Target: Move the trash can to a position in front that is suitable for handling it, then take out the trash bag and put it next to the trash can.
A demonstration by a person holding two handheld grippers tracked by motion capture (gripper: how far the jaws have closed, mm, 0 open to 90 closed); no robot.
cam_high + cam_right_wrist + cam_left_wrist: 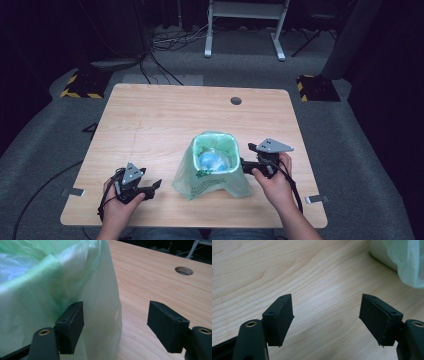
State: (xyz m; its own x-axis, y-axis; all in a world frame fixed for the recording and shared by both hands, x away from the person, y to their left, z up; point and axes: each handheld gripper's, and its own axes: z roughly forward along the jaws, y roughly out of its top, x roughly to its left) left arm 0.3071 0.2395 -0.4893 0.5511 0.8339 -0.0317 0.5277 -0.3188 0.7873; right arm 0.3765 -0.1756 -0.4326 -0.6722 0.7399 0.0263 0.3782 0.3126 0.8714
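Where the high view looks down on the worktop (165, 115), small bin (216, 155) lined with a green bag (192, 182) near the middle, toward the near edge, bag skirt draped over the sides and spread on the wood; blue-white rubbish (210, 161) inside. Left gripper (154, 186) low at the near left, well apart from the bag, jaws spread and holding nothing — likely parked in wait. Right gripper (245, 165) just beside the bin's right side, aimed left at the rim, probably lining up for a pinch on the bag's folded edge.

In the left gripper view, two black jaws wide apart over bare wood, nothing between; pale bin wall and green film at the far right corner.

In the right gripper view, jaws released and wide — left jaw in front of the draped green film, whether touching it cannot be told, right jaw over open wood. No grasp on the bag yet. Round cable hole (184, 270) far behind.
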